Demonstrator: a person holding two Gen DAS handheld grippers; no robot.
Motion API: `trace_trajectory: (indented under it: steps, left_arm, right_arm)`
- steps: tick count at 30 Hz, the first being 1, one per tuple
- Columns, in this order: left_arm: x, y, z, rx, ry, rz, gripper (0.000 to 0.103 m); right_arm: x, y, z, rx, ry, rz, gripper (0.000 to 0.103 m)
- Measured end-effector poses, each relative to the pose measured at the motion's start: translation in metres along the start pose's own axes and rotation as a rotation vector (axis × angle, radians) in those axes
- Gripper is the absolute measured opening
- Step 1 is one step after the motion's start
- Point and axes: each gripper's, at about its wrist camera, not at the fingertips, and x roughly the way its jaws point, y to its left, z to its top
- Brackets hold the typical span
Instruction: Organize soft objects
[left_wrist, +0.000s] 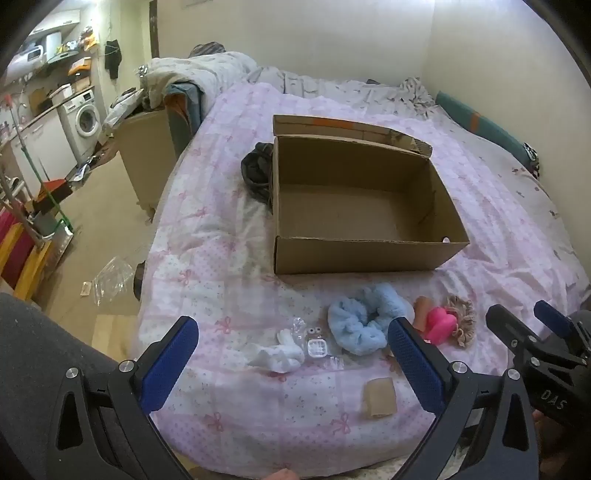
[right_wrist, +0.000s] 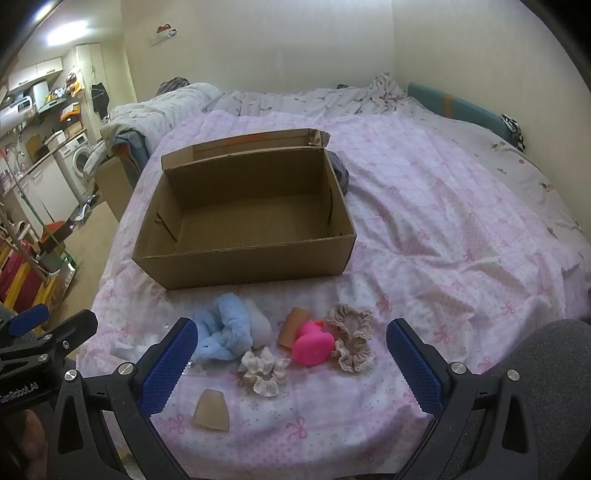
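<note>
An empty open cardboard box (left_wrist: 369, 254) (right_wrist: 255, 264) sits on the pink bedspread. In front of it lie a fluffy blue scrunchie (left_wrist: 360, 319) (right_wrist: 225, 332), a pink rubber duck (right_wrist: 314, 343) (left_wrist: 439, 325), a beige lace scrunchie (right_wrist: 351, 341) (left_wrist: 461, 321), a cream scrunchie (right_wrist: 263, 371), a white sock (left_wrist: 280, 356), a tan tube (right_wrist: 293, 326) and a beige pad (left_wrist: 380, 398) (right_wrist: 211, 410). My left gripper (left_wrist: 291, 354) hovers open above the sock. My right gripper (right_wrist: 291, 354) hovers open above the duck and the scrunchies. Neither holds anything.
A small clear plastic case (left_wrist: 317, 345) lies beside the sock. Dark clothing (left_wrist: 256, 170) lies left of the box. A crumpled duvet (left_wrist: 199, 74) is heaped at the bed's far end. The floor (left_wrist: 103, 221) drops off at the left, with a washing machine (left_wrist: 83, 120) beyond.
</note>
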Motion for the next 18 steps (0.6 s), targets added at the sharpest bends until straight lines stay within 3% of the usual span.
trace_trajectory:
  steps: [2, 5, 18]
  left_arm:
    - [0.006, -0.007, 0.003, 0.027, 0.026, 0.043, 0.102]
    - [0.005, -0.002, 0.002, 0.015, 0.013, 0.017, 0.102]
    - [0.002, -0.005, 0.001, 0.027, 0.0, 0.041, 0.102]
  right_arm:
    - [-0.001, 0.0, 0.0, 0.004, -0.006, 0.005, 0.103]
    - [-0.001, 0.001, 0.0, 0.001, -0.007, 0.004, 0.103]
    - [-0.003, 0.0, 0.0, 0.006, -0.014, 0.01, 0.103]
